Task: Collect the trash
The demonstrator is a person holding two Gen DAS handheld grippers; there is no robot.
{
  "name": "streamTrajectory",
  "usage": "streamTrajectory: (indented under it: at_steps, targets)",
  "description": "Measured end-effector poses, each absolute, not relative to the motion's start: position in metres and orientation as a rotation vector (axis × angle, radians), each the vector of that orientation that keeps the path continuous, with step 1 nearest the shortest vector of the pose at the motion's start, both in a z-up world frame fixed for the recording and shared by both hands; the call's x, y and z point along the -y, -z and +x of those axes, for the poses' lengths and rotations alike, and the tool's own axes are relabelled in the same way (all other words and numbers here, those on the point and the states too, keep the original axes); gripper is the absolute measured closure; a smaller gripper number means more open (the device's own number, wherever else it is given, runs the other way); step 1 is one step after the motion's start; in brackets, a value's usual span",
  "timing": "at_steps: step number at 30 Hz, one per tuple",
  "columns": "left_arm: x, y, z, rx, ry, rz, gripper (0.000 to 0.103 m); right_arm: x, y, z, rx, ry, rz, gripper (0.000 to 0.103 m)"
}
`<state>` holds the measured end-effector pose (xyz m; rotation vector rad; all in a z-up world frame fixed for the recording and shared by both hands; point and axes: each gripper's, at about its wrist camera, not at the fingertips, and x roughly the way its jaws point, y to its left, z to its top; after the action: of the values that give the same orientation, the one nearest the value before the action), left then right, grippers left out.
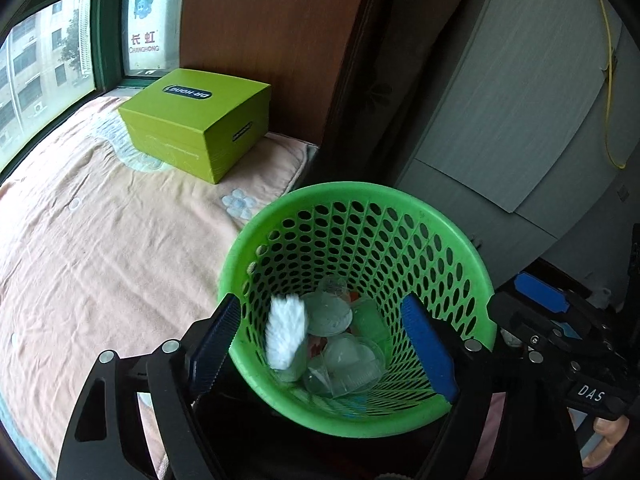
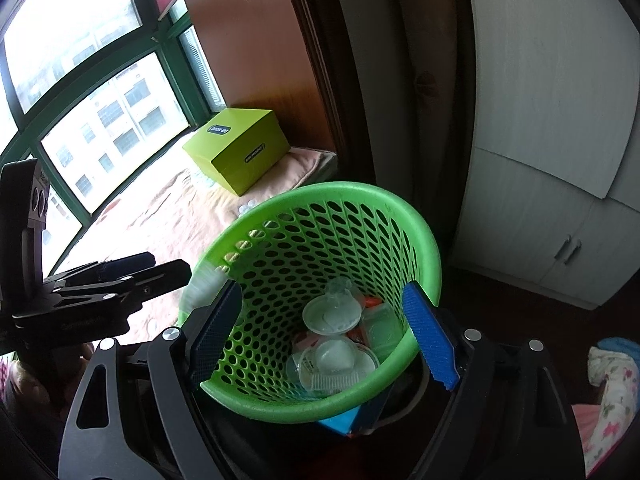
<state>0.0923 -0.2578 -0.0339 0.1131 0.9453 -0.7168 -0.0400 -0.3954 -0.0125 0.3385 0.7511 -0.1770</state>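
Note:
A green perforated basket (image 1: pixel 400 204) stands beside the bed and holds several clear plastic cups and lids (image 1: pixel 348 356). My left gripper (image 1: pixel 320 320) hangs open above its mouth. A white crumpled tissue (image 1: pixel 286 332) shows blurred just inside the left finger, touching neither pad. The right wrist view shows that tissue (image 2: pixel 204 284) as a white smear at the rim, by the left gripper's (image 2: pixel 172 266) tips. My right gripper (image 2: pixel 322 292) is open over the same basket (image 2: pixel 360 192), nothing between its pads. It also appears at the right of the left view (image 1: pixel 520 304).
A lime-green box (image 1: pixel 192 124) sits on the peach blanket (image 1: pixel 100 240) under the window. A dark wood panel (image 1: pixel 260 20) and a grey wardrobe (image 1: pixel 500 100) stand behind the basket. A blue object (image 2: pixel 340 420) lies under the basket's near side. Floral fabric (image 2: pixel 608 392) is at the right.

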Motion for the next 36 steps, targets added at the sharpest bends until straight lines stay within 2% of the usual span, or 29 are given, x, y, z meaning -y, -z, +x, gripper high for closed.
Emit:
streamTrajectory:
  at_steps: [21,36]
  targets:
    - [0.146,0.013,0.095,-0.882,0.408,0.046,0.010,0.324,0.002,-0.010,-0.750,-0.021,0.289,0.017]
    - [0.036,0.001,0.088,-0.835,0.153,-0.057,0.008,0.251,-0.011,0.023,-0.738,-0.163,0.188,0.013]
